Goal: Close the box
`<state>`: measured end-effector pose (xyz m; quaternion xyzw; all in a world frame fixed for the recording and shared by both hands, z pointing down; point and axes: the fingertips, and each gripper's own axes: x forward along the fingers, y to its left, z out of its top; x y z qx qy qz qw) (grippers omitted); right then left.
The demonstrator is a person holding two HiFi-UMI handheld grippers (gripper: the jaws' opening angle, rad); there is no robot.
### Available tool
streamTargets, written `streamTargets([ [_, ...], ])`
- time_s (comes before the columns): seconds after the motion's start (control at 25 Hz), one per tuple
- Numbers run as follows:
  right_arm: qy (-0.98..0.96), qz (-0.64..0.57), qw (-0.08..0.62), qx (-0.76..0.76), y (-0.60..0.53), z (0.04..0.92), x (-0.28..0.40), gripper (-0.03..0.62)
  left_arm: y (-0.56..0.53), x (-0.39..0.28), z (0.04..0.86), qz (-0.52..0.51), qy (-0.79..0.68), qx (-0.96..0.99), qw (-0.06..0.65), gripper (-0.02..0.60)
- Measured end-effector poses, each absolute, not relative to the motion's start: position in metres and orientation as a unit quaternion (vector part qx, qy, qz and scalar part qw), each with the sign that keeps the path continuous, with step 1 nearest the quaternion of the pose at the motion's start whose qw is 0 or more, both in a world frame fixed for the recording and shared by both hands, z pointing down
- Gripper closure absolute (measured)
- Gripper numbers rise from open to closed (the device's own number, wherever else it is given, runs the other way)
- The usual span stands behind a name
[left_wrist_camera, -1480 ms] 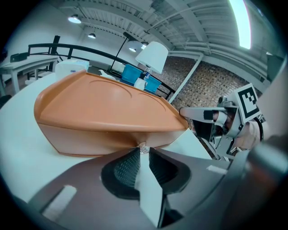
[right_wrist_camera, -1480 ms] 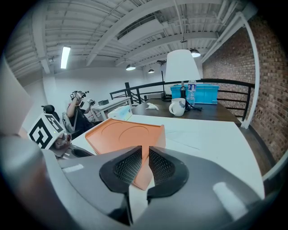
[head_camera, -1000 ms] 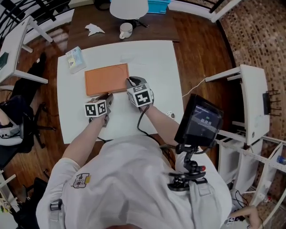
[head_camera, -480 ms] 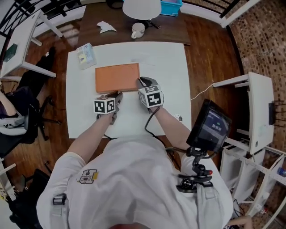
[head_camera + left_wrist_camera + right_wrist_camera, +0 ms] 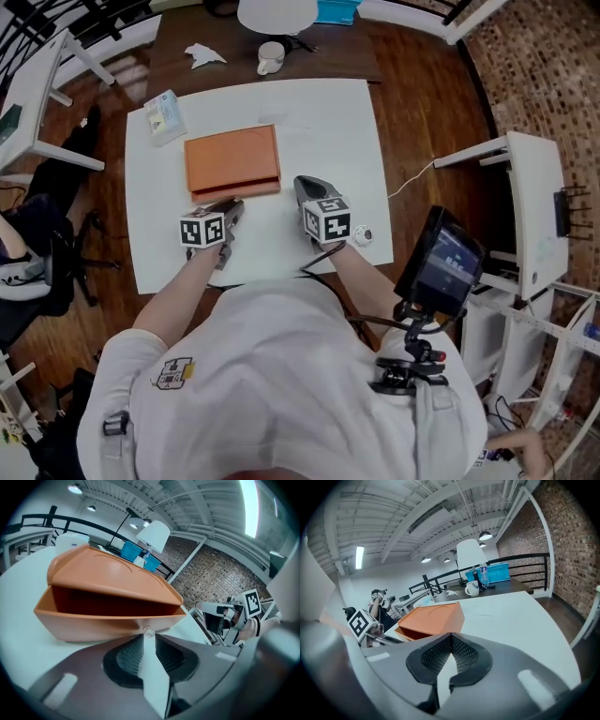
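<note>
The flat orange box [image 5: 232, 159] lies on the white table [image 5: 328, 122]. In the left gripper view the box [image 5: 108, 573] fills the middle, its lid resting slightly ajar above the base with a dark gap along the near side. My left gripper [image 5: 230, 204] is shut, its tip [image 5: 146, 634] right at the box's near wall, by a small clear bead there. My right gripper [image 5: 302, 182] is shut and empty, off the box's near right corner and apart from it. From the right gripper [image 5: 451, 635] the box [image 5: 433, 616] shows ahead to the left.
A tissue pack [image 5: 161, 118] sits at the table's far left corner. A small round object [image 5: 364, 235] lies near the right front edge. Beyond the table a dark desk holds a mug [image 5: 270, 58], crumpled paper [image 5: 202, 54] and a white lamp [image 5: 275, 11].
My right gripper has drawn back from the box's near right corner toward me and to the right. The left gripper stays at the box's near edge.
</note>
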<state>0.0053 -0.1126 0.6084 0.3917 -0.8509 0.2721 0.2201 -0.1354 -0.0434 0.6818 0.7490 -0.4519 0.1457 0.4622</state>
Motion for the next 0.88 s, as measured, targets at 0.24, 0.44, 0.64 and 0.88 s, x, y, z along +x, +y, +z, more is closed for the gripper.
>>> streamTargets([
  [0.24, -0.847, 0.276, 0.228, 0.392, -0.094, 0.618, 0.012, 0.594, -0.020, -0.128, 0.683, 0.152, -0.440, 0.753, 0.465, 0.522],
  [0.44, -0.846, 0.272, 0.237, 0.392, -0.089, 0.620, 0.010, 0.594, -0.019, -0.129, 0.682, 0.150, -0.438, 0.756, 0.463, 0.522],
  [0.64, -0.846, 0.268, 0.248, 0.389, -0.087, 0.623, 0.009, 0.594, -0.021, -0.129, 0.681, 0.147, -0.435, 0.758, 0.463, 0.522],
  [0.88, -0.848, 0.263, 0.253, 0.384, -0.086, 0.624, 0.007, 0.594, -0.017, -0.129, 0.682, 0.142, -0.432, 0.757, 0.468, 0.522],
])
